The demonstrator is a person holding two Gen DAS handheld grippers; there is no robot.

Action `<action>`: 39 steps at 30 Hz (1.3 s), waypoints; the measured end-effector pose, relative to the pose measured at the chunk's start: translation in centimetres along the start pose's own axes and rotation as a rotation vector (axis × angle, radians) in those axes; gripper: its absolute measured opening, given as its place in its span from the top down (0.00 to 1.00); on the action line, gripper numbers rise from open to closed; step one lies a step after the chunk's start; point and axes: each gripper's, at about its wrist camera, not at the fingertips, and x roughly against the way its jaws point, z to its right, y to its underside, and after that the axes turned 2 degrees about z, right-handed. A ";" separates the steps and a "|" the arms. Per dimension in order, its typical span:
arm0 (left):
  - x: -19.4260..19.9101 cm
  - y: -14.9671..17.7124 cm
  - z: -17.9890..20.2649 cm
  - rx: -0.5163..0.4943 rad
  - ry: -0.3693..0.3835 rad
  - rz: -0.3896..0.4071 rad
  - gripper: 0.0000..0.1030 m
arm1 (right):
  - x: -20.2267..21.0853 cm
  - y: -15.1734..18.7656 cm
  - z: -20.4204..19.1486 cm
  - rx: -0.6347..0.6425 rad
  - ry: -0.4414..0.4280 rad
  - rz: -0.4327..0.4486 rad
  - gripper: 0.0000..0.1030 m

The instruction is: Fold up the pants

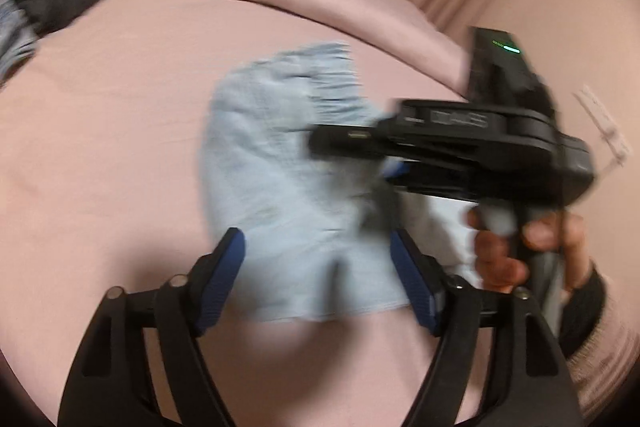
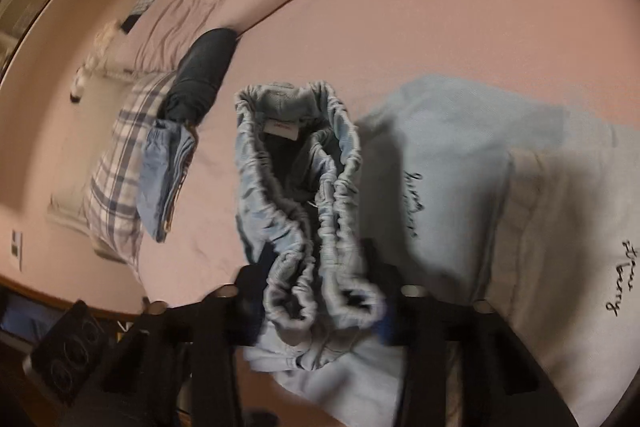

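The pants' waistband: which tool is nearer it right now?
Right. The right tool has the waistband bunched between its fingers; the left tool stands open over the other end of the pants, gripping nothing.

Bed (image 2: 460, 7) w/ pink sheet is carrying everything. Light-blue pants (image 1: 288, 187) are lying crumpled mid-bed. In right wrist view, folded light-blue (image 2: 448, 131) & cream (image 2: 568, 227) garments are sitting just beside them. Dark rolled item (image 2: 204, 75), blue folded piece (image 2: 164, 179) & plaid cloth (image 2: 116, 187) are lying together nr far edge, well apart.
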 end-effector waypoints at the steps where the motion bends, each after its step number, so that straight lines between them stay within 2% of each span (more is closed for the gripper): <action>1: 0.4 0.1 -0.5 0.013 -0.040 0.008 0.22 | 0.3 -0.1 -0.2 0.012 0.006 0.014 0.66; 3: 1.0 0.5 -1.8 0.034 -0.065 0.012 0.21 | 1.1 0.0 -0.4 0.032 0.004 0.039 0.68; 7: 1.1 0.3 -1.8 0.085 -0.072 0.022 0.16 | 3.7 0.1 -0.9 0.052 -0.012 0.096 0.68; 12: 0.6 -0.1 -1.3 0.108 -0.058 0.040 0.02 | 7.6 0.2 -0.3 0.024 -0.031 0.188 0.68; 19: -0.5 0.2 0.5 0.106 -0.042 0.018 0.02 | 13.0 1.2 2.7 -0.050 0.004 0.291 0.68; 29: -2.9 -1.1 4.0 0.059 0.012 -0.018 0.02 | 15.1 3.8 10.0 -0.230 0.060 0.308 0.68; 33: -4.5 -2.1 6.0 0.003 0.023 -0.026 0.02 | 15.7 4.5 11.9 -0.284 0.068 0.335 0.68; 36: -6.1 -2.8 7.4 -0.042 0.027 -0.044 0.02 | 15.8 4.8 13.2 -0.312 0.107 0.332 0.69; 39: -7.8 -3.1 8.4 -0.075 0.026 -0.063 0.02 | 15.6 4.9 14.5 -0.345 0.105 0.325 0.68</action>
